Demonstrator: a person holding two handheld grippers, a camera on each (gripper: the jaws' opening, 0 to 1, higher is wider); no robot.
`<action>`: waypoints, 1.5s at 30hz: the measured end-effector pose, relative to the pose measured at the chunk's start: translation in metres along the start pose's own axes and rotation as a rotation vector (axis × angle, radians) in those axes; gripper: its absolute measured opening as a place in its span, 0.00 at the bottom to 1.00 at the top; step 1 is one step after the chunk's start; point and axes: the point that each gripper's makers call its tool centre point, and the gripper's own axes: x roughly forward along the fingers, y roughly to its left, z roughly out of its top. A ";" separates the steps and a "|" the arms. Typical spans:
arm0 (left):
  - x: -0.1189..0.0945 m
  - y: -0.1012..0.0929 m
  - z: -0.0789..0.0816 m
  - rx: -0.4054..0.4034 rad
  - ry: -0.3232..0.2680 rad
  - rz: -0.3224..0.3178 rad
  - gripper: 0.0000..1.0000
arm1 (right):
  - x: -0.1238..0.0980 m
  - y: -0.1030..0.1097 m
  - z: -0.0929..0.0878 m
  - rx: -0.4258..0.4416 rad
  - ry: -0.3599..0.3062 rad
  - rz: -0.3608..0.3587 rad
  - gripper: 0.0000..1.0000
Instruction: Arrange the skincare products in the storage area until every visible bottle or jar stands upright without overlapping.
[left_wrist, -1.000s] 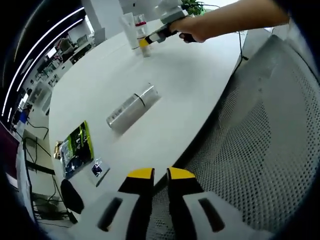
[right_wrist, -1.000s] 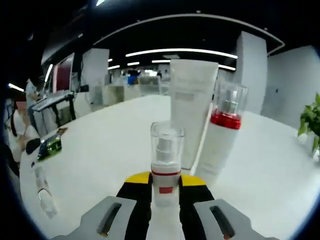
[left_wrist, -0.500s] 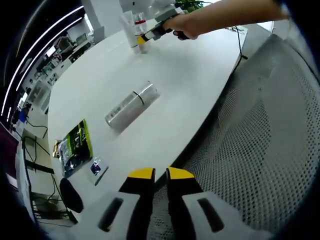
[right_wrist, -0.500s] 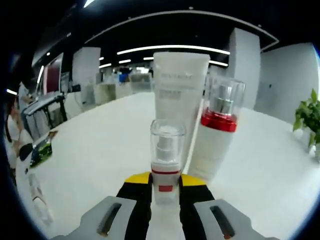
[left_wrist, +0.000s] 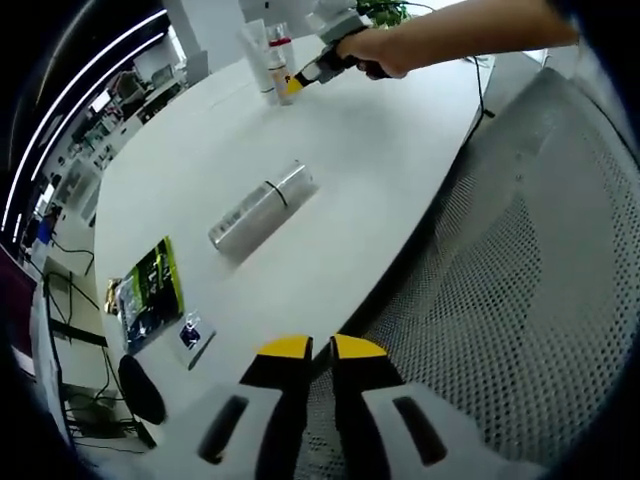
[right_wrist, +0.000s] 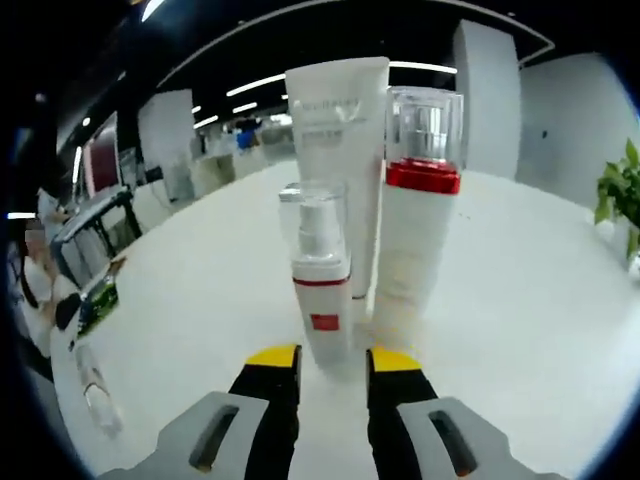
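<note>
Left gripper view: silver bottle (left_wrist: 262, 207) lies flat on the white table (left_wrist: 380, 160), ahead of our left gripper (left_wrist: 311, 350).

Its long axis runs slantwise up to the right, well apart from the narrow, empty jaws; that hand is nearer. Our right gripper (right_wrist: 322, 358) stands slightly parted, the small spray bottle (right_wrist: 320, 280) upright just beyond its tips, perhaps released. Behind stand the white tube (right_wrist: 335, 150) and red-collared bottle (right_wrist: 415, 220); whether they touch is unclear.

Open-plan office: desks (left_wrist: 90, 160), ceiling striplights (right_wrist: 262, 84)
</note>
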 end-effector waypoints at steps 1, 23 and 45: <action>0.000 0.000 0.000 0.000 0.001 -0.001 0.02 | -0.001 -0.002 -0.001 0.006 0.002 -0.005 0.21; 0.000 0.001 -0.001 -0.002 0.007 0.004 0.01 | 0.006 0.001 0.020 0.015 -0.033 0.012 0.16; -0.002 0.008 0.000 -0.008 -0.003 0.042 0.01 | -0.035 0.102 -0.016 -0.017 0.037 0.432 0.28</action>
